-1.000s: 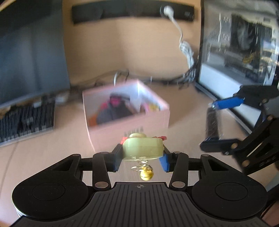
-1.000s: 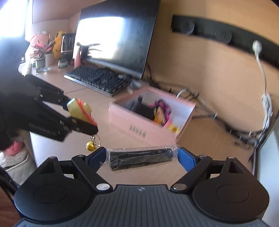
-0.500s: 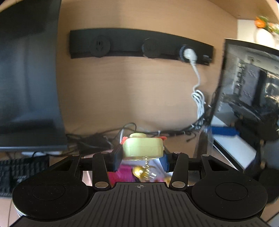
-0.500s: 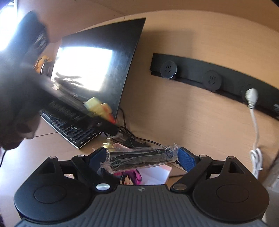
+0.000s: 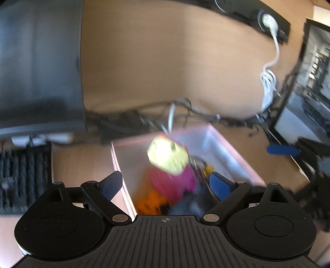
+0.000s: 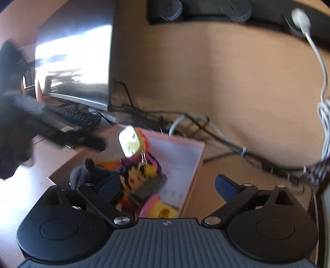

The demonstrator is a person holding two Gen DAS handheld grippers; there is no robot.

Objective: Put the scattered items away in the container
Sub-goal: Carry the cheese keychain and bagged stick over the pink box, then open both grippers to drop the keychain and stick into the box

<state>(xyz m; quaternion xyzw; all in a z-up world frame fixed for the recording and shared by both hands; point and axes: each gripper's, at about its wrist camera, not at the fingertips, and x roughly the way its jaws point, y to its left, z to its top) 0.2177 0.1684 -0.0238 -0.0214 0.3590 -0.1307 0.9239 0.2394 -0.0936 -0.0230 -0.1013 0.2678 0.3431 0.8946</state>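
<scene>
Both claws hang over the pink box (image 5: 233, 148), and both are spread wide with nothing between their blue pads. The left claw (image 5: 166, 183) points down at the box's open mouth; the right claw (image 6: 168, 185) looks in from the other side, over the box's near corner.

The yellow keychain toy (image 5: 168, 155) is in mid-air above the box, tilted and blurred, touching neither claw. From the right wrist view the same toy (image 6: 130, 141) shows a pale face and a red edge, with a short chain and a small yellow bell (image 6: 150, 170) dangling beneath it, just over the things already inside.

Inside the box lie a magenta plush (image 5: 175, 181), something orange (image 5: 151, 203) by the left wall, and a grey soft toy (image 6: 97, 172) near the corner closest to the right claw. A doll with black hair and a red cheek spot (image 6: 134, 179) rests among them, and a yellow-and-pink piece (image 6: 158, 208) sits at the bottom edge of the right wrist view.

The box stands on the wooden bench (image 5: 82, 156), with a black keyboard (image 5: 18, 175) well to its left, a dark monitor (image 5: 39, 61) behind that, and a tangle of cables (image 6: 206, 127) along the wall. A white plug and cord (image 5: 270, 41) hang from a black socket strip (image 6: 206, 10).
</scene>
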